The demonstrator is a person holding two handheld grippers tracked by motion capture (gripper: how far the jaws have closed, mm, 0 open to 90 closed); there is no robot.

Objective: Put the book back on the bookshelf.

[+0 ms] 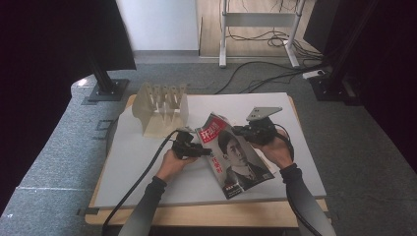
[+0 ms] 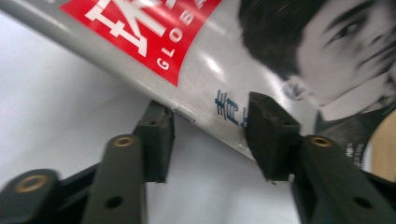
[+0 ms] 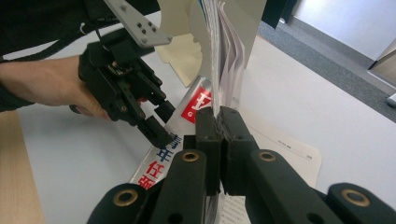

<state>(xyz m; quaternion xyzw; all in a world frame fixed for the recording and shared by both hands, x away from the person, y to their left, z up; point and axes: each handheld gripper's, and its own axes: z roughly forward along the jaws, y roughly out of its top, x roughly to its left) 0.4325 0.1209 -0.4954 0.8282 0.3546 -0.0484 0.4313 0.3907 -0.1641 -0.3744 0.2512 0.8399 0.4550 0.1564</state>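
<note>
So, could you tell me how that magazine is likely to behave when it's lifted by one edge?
Probably floppy: the magazine already bows where the right gripper pinches its pages. The glossy cover may be slippery. Its loose pages could fan apart.

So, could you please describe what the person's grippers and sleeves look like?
Both grippers, left gripper and right gripper, are black with two blocky jaws and brass-coloured pivots. A grey three-cornered plate tops the right one. A black cable trails from the left. The sleeves are dark grey.
</note>
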